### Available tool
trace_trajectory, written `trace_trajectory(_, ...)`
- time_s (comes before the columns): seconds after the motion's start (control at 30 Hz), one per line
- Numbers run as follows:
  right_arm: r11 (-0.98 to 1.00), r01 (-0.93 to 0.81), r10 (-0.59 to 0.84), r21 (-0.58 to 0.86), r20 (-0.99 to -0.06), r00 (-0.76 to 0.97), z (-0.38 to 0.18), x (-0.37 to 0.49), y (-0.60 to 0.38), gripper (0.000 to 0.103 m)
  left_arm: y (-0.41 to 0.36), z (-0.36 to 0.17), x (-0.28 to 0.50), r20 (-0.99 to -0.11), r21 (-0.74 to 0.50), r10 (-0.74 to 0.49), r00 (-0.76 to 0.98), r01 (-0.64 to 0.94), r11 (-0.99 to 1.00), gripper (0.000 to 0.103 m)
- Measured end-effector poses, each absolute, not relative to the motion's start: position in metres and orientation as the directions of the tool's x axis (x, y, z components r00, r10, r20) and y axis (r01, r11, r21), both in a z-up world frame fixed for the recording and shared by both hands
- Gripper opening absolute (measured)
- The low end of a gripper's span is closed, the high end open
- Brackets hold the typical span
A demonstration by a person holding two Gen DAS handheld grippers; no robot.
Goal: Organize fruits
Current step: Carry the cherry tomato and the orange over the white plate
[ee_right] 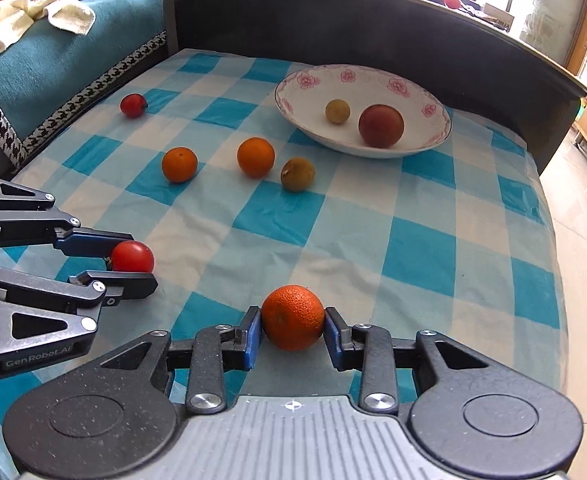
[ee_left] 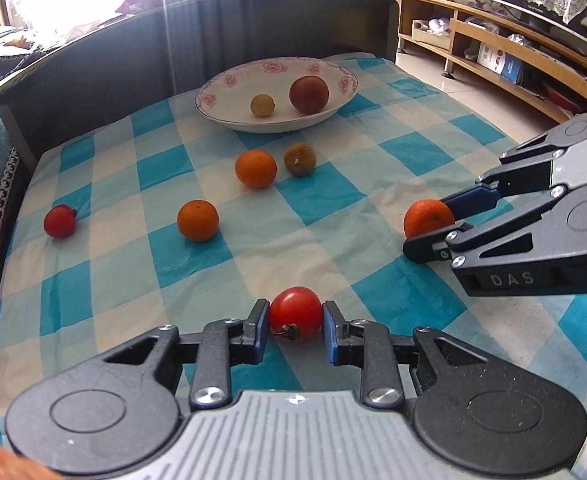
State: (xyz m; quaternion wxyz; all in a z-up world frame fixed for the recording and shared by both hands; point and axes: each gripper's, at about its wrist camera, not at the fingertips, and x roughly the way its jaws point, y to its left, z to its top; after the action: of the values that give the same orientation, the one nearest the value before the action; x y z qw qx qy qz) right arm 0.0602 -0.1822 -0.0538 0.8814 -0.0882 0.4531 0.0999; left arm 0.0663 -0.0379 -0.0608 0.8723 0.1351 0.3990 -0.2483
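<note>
My left gripper (ee_left: pixel 296 314) is shut on a red tomato (ee_left: pixel 295 311), low over the checked cloth; it also shows in the right wrist view (ee_right: pixel 133 266) with the tomato (ee_right: pixel 132 256). My right gripper (ee_right: pixel 292 326) is shut on an orange (ee_right: pixel 292 317); the left wrist view shows it (ee_left: pixel 433 226) holding that orange (ee_left: pixel 427 218). A white flowered bowl (ee_left: pixel 229 100) at the back holds a dark red fruit (ee_left: pixel 308 89) and a small yellow fruit (ee_left: pixel 262 105). Two oranges (ee_left: pixel 255 168) (ee_left: pixel 197 220), a brownish-green fruit (ee_left: pixel 300 159) and another tomato (ee_left: pixel 59 221) lie on the cloth.
The blue-and-white checked cloth (ee_right: pixel 413 260) covers the table. A dark raised board (ee_left: pixel 133 56) runs along the back edge. A teal sofa (ee_right: pixel 53 64) stands at the left, wooden shelves (ee_left: pixel 493 52) and tiled floor at the right.
</note>
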Motion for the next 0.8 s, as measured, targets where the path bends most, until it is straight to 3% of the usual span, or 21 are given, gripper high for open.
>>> trace_trajectory(0.4,0.959,-0.281,0.153,-0.022,-0.798,0.583,-0.057,0.063,-0.191,0.033,-0.035,-0.062,0.065,-0.753,0.055,-0.323,0.573,0.544,0.837,0.044)
trace_trajectory(0.53,0.960,-0.279,0.172,0.001,-0.789,0.590,-0.057,0.062,-0.198,0.040,-0.035,-0.061,0.066,-0.760,0.049,-0.319,0.567,0.538,0.841,0.044)
trace_trajectory(0.7,0.963,-0.270,0.181,0.020,-0.788,0.588,-0.056,0.061,-0.203,0.037,-0.033,-0.060,0.068,-0.772,0.025,-0.321,0.548,0.531,0.847,0.044)
trace_trajectory(0.8,0.963,-0.269,0.176,0.016,-0.792,0.584,-0.056,0.063,-0.202,0.029,-0.035,-0.059,0.068,-0.779,0.030,-0.317,0.541,0.538,0.843,0.040)
